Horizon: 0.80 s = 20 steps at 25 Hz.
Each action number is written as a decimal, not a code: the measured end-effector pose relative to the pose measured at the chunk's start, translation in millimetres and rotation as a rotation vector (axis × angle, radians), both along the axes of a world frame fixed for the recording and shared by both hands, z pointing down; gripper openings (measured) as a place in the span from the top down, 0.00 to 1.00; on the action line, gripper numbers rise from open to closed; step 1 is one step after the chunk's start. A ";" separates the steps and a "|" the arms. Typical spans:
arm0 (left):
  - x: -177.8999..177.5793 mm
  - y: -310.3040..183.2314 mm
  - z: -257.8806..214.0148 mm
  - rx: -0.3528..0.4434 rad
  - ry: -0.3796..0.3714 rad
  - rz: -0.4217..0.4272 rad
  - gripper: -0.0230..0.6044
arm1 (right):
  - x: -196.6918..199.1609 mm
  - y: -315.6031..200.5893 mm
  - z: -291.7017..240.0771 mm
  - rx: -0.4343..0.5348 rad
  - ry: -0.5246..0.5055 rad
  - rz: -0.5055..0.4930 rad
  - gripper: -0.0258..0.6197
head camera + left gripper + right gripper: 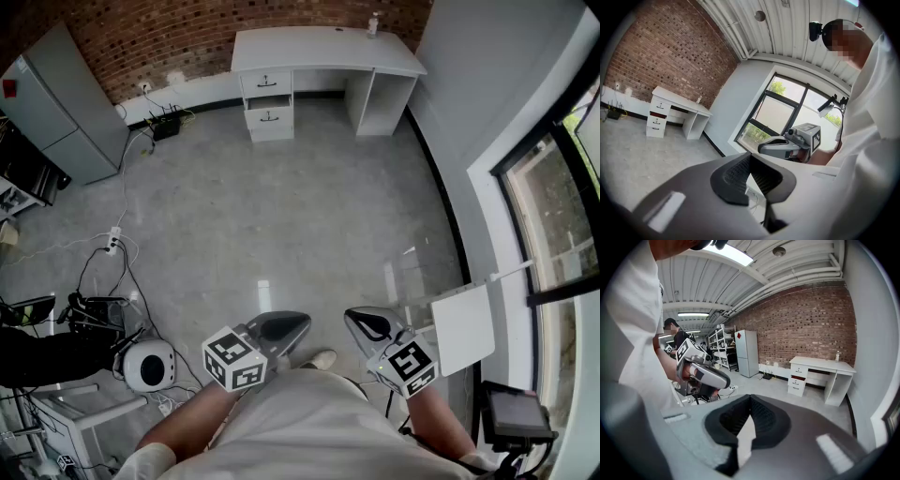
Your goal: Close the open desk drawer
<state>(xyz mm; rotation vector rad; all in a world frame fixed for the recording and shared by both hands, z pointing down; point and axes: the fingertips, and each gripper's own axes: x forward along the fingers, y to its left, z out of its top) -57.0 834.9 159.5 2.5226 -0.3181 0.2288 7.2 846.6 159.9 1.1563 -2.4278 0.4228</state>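
The white desk (323, 49) stands far off against the brick wall. Its drawer stack (268, 99) has the middle drawer (267, 97) pulled out a little, showing as a dark red gap (798, 378); the left gripper view also catches that drawer (658, 114). Both grippers are held close to the person's body, far from the desk. My left gripper (302, 324) is shut, its ribbed pads meeting at the tips (750, 155) with nothing between them. My right gripper (352, 319) is likewise shut and empty (750, 397).
A grey cabinet (61, 103) stands at the left wall. Cables and a power strip (112, 242) trail over the floor at left, near a round white device (150, 366). A window (562, 216) and a white panel (464, 328) are at right. A bottle (373, 25) stands on the desk.
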 end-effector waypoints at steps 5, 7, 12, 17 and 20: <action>-40.6 -1.1 -2.5 0.023 0.019 -0.003 0.95 | -44.2 -0.5 -2.7 0.005 0.006 -0.021 0.96; -59.5 4.9 0.4 0.027 0.019 -0.009 0.95 | -65.0 3.8 1.1 0.005 0.005 -0.043 0.96; -86.7 -9.8 -14.7 0.029 0.022 -0.065 0.95 | -93.9 -15.8 -12.5 -0.004 0.011 -0.127 0.96; -116.7 -23.0 6.1 -0.005 0.038 -0.128 0.95 | -122.1 -33.8 5.2 -0.032 -0.003 -0.175 0.96; -109.7 -50.0 17.3 -0.011 0.034 -0.153 0.95 | -115.0 -63.6 16.5 -0.039 -0.013 -0.190 0.96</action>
